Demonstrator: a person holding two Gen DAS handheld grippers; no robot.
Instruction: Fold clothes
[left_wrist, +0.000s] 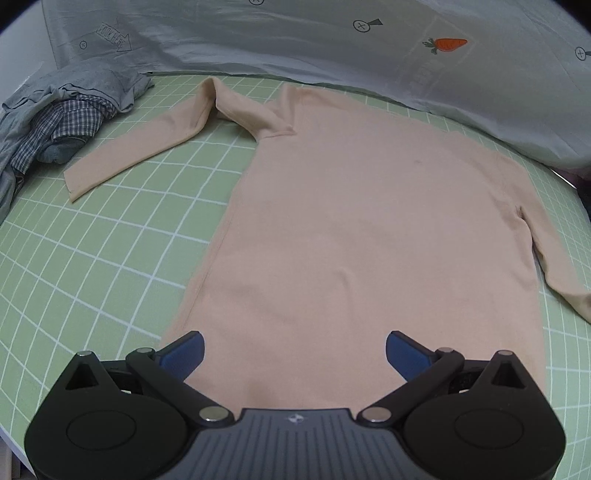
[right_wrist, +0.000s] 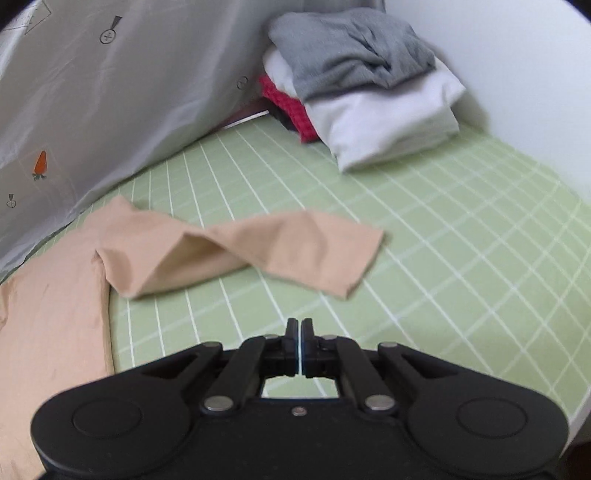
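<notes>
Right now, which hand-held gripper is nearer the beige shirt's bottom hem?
Left. The left hand-held gripper hangs open over the hem; the right hand-held gripper is shut, beside the sleeve.

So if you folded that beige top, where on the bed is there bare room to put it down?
Bare green sheet lies past the right sleeve, between it and the folded stack. More lies on the left, between the shirt body, the left sleeve and the rumpled pile. The far edge along the grey quilt is crowded.
</notes>
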